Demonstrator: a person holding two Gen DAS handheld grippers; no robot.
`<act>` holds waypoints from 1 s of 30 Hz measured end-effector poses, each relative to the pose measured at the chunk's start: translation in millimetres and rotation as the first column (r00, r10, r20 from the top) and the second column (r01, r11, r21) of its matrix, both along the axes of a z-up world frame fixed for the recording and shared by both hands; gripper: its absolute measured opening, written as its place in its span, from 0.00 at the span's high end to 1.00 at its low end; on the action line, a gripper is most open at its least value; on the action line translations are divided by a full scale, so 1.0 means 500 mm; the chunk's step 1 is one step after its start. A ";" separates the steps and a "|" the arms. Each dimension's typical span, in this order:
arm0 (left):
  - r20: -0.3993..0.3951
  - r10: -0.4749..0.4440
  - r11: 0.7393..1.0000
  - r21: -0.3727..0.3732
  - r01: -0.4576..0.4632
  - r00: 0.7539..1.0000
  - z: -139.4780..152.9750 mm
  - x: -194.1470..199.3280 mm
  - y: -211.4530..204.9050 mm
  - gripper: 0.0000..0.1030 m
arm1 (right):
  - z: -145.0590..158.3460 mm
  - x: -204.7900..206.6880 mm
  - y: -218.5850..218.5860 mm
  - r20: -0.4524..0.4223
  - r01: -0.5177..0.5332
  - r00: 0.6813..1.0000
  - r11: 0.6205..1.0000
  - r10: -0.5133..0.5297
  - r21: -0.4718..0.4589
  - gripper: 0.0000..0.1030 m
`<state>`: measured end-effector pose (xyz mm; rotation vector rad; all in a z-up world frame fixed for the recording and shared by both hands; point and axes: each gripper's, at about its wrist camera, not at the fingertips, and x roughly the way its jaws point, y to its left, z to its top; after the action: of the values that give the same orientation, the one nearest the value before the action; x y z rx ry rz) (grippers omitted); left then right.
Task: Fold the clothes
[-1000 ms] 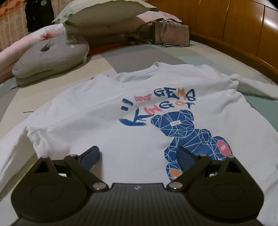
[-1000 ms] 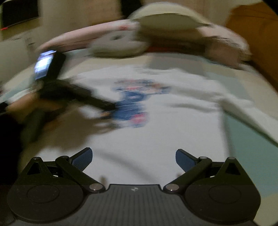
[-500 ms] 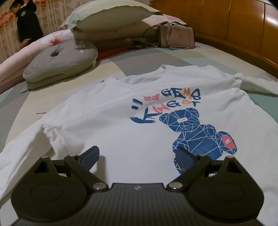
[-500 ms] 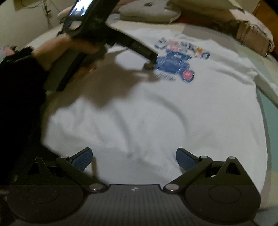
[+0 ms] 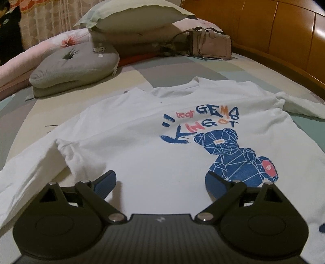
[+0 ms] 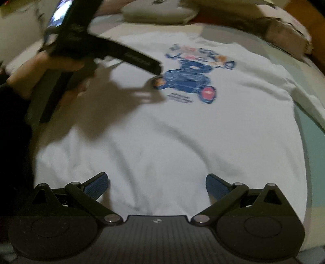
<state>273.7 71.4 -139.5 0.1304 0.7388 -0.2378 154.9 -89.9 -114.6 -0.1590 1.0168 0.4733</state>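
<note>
A white long-sleeved shirt (image 5: pixel 146 130) with a blue bear print (image 5: pixel 233 154) lies face up and spread flat on the bed. My left gripper (image 5: pixel 160 182) hovers open over its chest, left of the bear, with nothing between its blue pads. One sleeve (image 5: pixel 26 172) trails off to the left, the other (image 5: pixel 298 105) to the far right. In the right wrist view my right gripper (image 6: pixel 156 185) stands open over the lower part of the shirt (image 6: pixel 182 132) near the hem, empty. The left gripper's body (image 6: pixel 105 50) shows there at upper left, held by a hand (image 6: pixel 36 69).
A grey cushion (image 5: pixel 75 65) and stacked pillows (image 5: pixel 134 18) lie beyond the collar. A beige handbag (image 5: pixel 211 44) rests by the wooden headboard (image 5: pixel 284 36). The patchwork bedsheet (image 5: pixel 142 77) shows around the shirt. A dark sleeve (image 6: pixel 12 142) fills the right wrist view's left edge.
The left gripper has drifted left across the shirt, away from the bear print. The right gripper has swung down toward the hem area; its view is still motion-blurred.
</note>
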 end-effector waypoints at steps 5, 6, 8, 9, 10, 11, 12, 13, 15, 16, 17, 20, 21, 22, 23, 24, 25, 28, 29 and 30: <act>0.019 -0.013 0.999 -0.036 0.014 1.000 0.010 -0.005 0.005 0.08 | 0.082 0.098 -0.066 0.125 0.092 0.988 0.995 -0.096 0.035 0.00; 0.025 -0.018 0.999 -0.045 0.019 1.000 0.012 -0.006 0.006 0.08 | 0.096 0.125 -0.084 0.150 0.118 0.981 0.992 -0.124 0.050 0.00; 0.038 -0.028 0.998 -0.063 0.030 0.999 0.017 -0.009 0.007 0.08 | 0.123 0.189 -0.115 0.185 0.167 0.966 0.982 -0.181 0.088 0.00; 0.043 -0.032 0.997 -0.070 0.035 0.999 0.020 -0.010 0.007 0.08 | 0.134 0.220 -0.130 0.194 0.184 0.960 0.977 -0.202 0.105 0.02; 0.049 -0.035 0.997 -0.074 0.039 0.998 0.021 -0.009 0.006 0.08 | 0.143 0.256 -0.142 0.194 0.195 0.957 0.974 -0.215 0.118 0.05; 0.056 -0.033 0.997 -0.073 0.037 0.998 0.022 -0.009 0.005 0.08 | 0.149 0.294 -0.150 0.192 0.208 0.954 0.970 -0.230 0.127 0.13; 0.060 -0.030 0.997 -0.072 0.034 0.998 0.022 -0.008 0.004 0.08 | 0.151 0.328 -0.156 0.185 0.223 0.952 0.966 -0.244 0.129 0.23; 0.062 -0.024 0.997 -0.071 0.028 0.998 0.021 -0.006 0.005 0.08 | 0.150 0.362 -0.162 0.177 0.236 0.950 0.963 -0.257 0.129 0.28; 0.062 -0.013 0.997 -0.069 0.017 0.998 0.019 -0.003 0.008 0.08 | 0.143 0.429 -0.168 0.164 0.259 0.947 0.958 -0.276 0.120 0.38; 0.060 -0.010 0.997 -0.070 0.014 0.998 0.018 -0.003 0.010 0.08 | 0.134 0.463 -0.165 0.163 0.265 0.946 0.958 -0.280 0.107 0.40; 0.059 -0.009 0.997 -0.070 0.013 0.998 0.017 -0.003 0.012 0.08 | 0.124 0.497 -0.163 0.162 0.271 0.945 0.958 -0.283 0.094 0.41; 0.054 -0.006 0.997 -0.076 0.010 0.999 0.014 -0.001 0.017 0.08 | 0.102 0.573 -0.143 0.193 0.226 0.955 0.974 -0.224 0.014 0.45; 0.049 -0.008 0.997 -0.077 0.011 0.999 0.012 0.000 0.018 0.08 | 0.096 0.591 -0.137 0.198 0.207 0.959 0.978 -0.201 -0.008 0.46; 0.043 -0.011 0.997 -0.078 0.015 0.999 0.009 0.000 0.018 0.08 | 0.091 0.611 -0.133 0.198 0.179 0.965 0.984 -0.171 -0.025 0.47; 0.038 -0.015 0.997 -0.078 0.018 0.999 0.007 0.001 0.018 0.08 | 0.085 0.631 -0.132 0.201 0.150 0.970 0.988 -0.139 -0.039 0.48; 0.035 -0.018 0.997 -0.075 0.020 0.999 0.004 0.000 0.016 0.08 | 0.080 0.646 -0.134 0.206 0.126 0.972 0.991 -0.112 -0.053 0.48; 0.032 -0.022 0.997 -0.072 0.024 0.999 0.002 0.000 0.014 0.08 | 0.074 0.659 -0.137 0.212 0.102 0.974 0.992 -0.086 -0.068 0.48; 0.015 -0.043 0.996 -0.072 0.044 0.999 -0.004 0.001 0.007 0.08 | 0.055 0.697 -0.152 0.195 0.037 0.981 0.996 -0.019 -0.086 0.48; 0.011 -0.048 0.996 -0.070 0.048 0.999 -0.006 0.000 0.004 0.08 | 0.047 0.706 -0.155 0.186 0.020 0.983 0.996 -0.003 -0.088 0.48; 0.009 -0.053 0.996 -0.066 0.054 0.999 -0.008 0.000 0.001 0.08 | 0.039 0.712 -0.158 0.181 0.006 0.983 0.996 0.011 -0.091 0.47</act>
<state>273.4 71.7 -143.7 0.0884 0.7203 -0.3125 511.1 -168.8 -95.0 -0.2801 0.8601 0.4072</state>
